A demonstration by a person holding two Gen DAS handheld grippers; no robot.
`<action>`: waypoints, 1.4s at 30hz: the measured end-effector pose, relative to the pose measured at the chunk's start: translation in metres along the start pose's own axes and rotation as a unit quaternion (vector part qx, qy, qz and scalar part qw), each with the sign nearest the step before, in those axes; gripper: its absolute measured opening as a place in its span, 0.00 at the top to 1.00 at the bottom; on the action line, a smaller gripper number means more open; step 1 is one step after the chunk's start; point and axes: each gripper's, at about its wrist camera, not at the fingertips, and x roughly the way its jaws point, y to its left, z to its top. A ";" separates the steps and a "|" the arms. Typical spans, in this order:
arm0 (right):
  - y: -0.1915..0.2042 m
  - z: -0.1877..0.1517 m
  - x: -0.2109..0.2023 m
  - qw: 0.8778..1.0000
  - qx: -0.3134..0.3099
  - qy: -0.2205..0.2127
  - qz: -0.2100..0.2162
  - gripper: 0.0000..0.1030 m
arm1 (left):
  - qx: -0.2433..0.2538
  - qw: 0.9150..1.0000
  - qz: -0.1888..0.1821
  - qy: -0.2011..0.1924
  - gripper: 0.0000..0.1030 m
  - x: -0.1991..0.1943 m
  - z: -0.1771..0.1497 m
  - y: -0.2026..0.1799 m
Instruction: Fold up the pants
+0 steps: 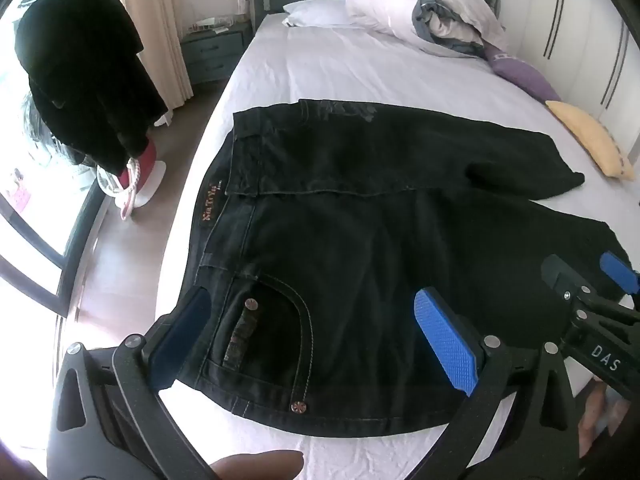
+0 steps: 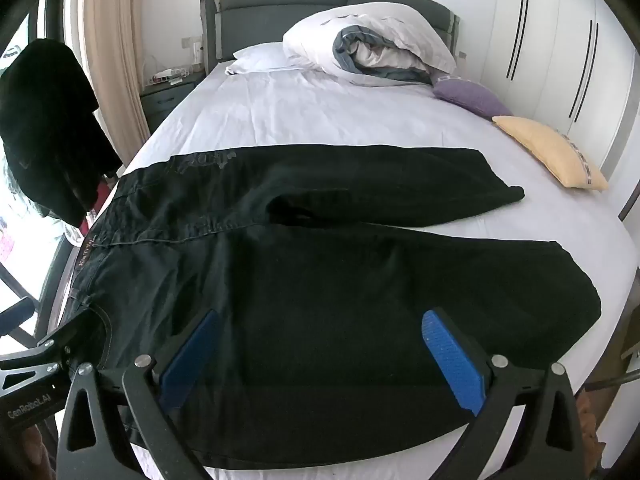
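Note:
Black jeans [image 1: 360,240] lie spread flat across the foot of the bed, waistband [image 1: 212,208] to the left, both legs running right. The far leg [image 2: 380,184] is shorter in view, its end bunched; the near leg [image 2: 440,288] reaches the right edge. My left gripper [image 1: 316,332] is open, hovering over the front pocket [image 1: 272,332] near the waist. My right gripper [image 2: 320,356] is open, over the near leg's thigh. The right gripper also shows in the left wrist view [image 1: 592,280], and the left gripper's body shows at the right wrist view's left edge [image 2: 48,356].
The white-sheeted bed [image 2: 320,120] holds a white pillow [image 2: 260,58], a rolled duvet [image 2: 372,44], a purple cushion [image 2: 468,96] and a yellow cushion [image 2: 552,152]. Dark clothing hangs at left [image 1: 84,80]. A nightstand [image 1: 212,52] and wardrobe [image 2: 560,60] flank the bed.

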 end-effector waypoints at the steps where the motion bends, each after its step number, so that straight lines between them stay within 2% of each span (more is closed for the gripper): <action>1: 0.000 0.000 0.000 1.000 -0.001 -0.001 -0.002 0.00 | -0.002 1.000 -0.003 0.003 0.00 0.000 0.000 0.000; 42: 0.010 -0.004 0.003 1.000 -0.010 0.005 -0.005 0.00 | 0.000 1.000 0.000 0.002 0.00 0.001 -0.003 0.002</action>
